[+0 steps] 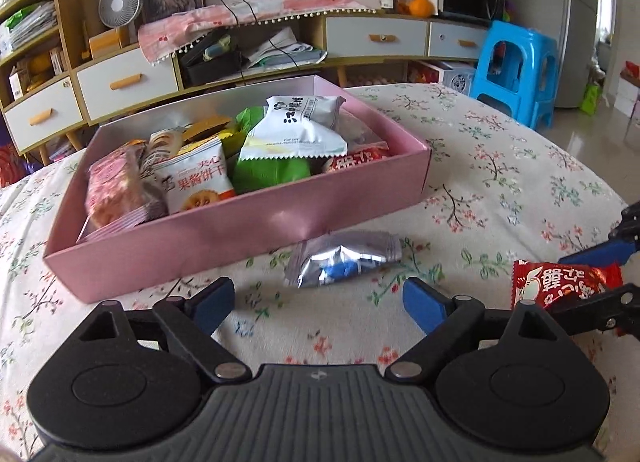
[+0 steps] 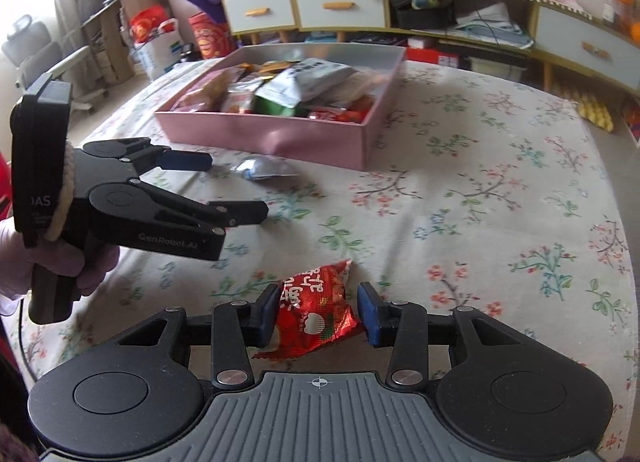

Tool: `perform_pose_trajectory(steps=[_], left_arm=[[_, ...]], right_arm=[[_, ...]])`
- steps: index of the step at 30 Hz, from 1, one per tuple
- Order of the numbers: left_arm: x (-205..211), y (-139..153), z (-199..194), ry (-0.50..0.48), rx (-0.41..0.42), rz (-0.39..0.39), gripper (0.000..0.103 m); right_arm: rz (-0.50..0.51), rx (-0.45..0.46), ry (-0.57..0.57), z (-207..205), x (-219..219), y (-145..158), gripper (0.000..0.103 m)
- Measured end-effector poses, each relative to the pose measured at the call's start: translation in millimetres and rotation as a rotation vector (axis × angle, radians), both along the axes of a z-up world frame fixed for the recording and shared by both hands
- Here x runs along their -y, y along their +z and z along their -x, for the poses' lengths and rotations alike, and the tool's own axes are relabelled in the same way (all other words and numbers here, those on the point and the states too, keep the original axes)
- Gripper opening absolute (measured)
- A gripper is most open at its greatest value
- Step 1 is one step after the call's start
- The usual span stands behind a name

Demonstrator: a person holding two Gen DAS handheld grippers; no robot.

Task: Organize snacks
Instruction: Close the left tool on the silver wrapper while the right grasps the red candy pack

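Observation:
A pink box point(image 1: 240, 229) full of snack packets stands on the floral tablecloth, and in the right wrist view the same pink box point(image 2: 272, 137) lies ahead to the left. A silver packet point(image 1: 344, 260) lies on the cloth just in front of the box, a little beyond my left gripper point(image 1: 320, 304), which is open with nothing between its fingers. My right gripper point(image 2: 319, 312) is shut on a red snack packet point(image 2: 316, 310), low over the cloth. The left wrist view shows that red packet point(image 1: 560, 284) at the right edge. The silver packet point(image 2: 264, 167) sits past the left gripper point(image 2: 230, 187).
A long cabinet with white drawers point(image 1: 128, 81) runs behind the table. A blue plastic stool point(image 1: 516, 69) stands at the table's far right. A gloved hand point(image 2: 60, 258) holds the left gripper's handle. Bare floral cloth point(image 2: 480, 201) spreads to the right of the box.

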State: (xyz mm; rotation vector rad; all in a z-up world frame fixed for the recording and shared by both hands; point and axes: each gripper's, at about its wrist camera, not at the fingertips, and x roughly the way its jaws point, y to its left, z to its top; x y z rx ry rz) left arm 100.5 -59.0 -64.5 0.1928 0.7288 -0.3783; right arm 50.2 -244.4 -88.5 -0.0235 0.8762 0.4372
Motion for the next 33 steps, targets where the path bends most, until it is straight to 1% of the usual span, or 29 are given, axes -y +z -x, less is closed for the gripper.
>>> perform_pose_trajectory(steps=[4,6,7,9,11,16,18,22,25,26,27,31,33], left_arm=[[3.1,0.8,-6.0,-0.004,-0.003,0.011,0.083],[4.6,1.3,-7.3,0.002,-0.005,0.018,0.074],[5.5,1.6,-6.7,0.002,-0.004,0.02,0.072],[7.9,1.8,-5.9,-0.002,-0.002,0.022,0.062],[9.9,2.5,-4.4,-0.005,-0.004,0.023,0.057],[13.9,6.0,-6.9,-0.013,-0.012,0.011,0.048],[15.9,7.0,-8.0,-0.016,-0.017,0.007,0.042],[19.7,9.9,-7.0,-0.017,-0.034,-0.02,0.038],[22.8,12.6,-6.5,-0.018,-0.055,-0.041,0.026],[23.1,12.8,-5.9,-0.021,-0.064,-0.042,0.02],[24.4,13.5,-4.9,-0.021,-0.072,-0.046,0.018],[25.9,15.1,-0.4,-0.033,-0.092,-0.063,0.015],[24.6,15.8,0.8,-0.036,-0.109,-0.054,0.014]], right_arm=[[0.003,-0.012,-0.02,-6.1,4.6,-3.9,0.04],[-0.002,-0.014,-0.023,-7.4,5.4,-4.3,0.04],[-0.001,-0.013,-0.024,-7.4,5.5,-4.4,0.04],[0.003,-0.013,-0.025,-7.7,5.0,-5.0,0.04],[0.005,-0.011,-0.028,-7.3,4.5,-5.0,0.04],[0.005,-0.01,-0.044,-7.8,3.5,-5.1,0.041],[0.005,-0.01,-0.053,-7.8,3.0,-5.2,0.041],[0.006,-0.007,-0.071,-7.3,1.3,-5.4,0.041],[0.016,-0.001,-0.078,-6.6,-0.6,-6.0,0.042],[0.022,0.001,-0.079,-6.2,-1.6,-6.1,0.042],[0.027,0.003,-0.08,-5.9,-2.5,-6.2,0.042],[0.042,0.003,-0.093,-5.5,-5.7,-5.9,0.042],[0.049,0.004,-0.099,-5.4,-7.3,-5.6,0.042]])
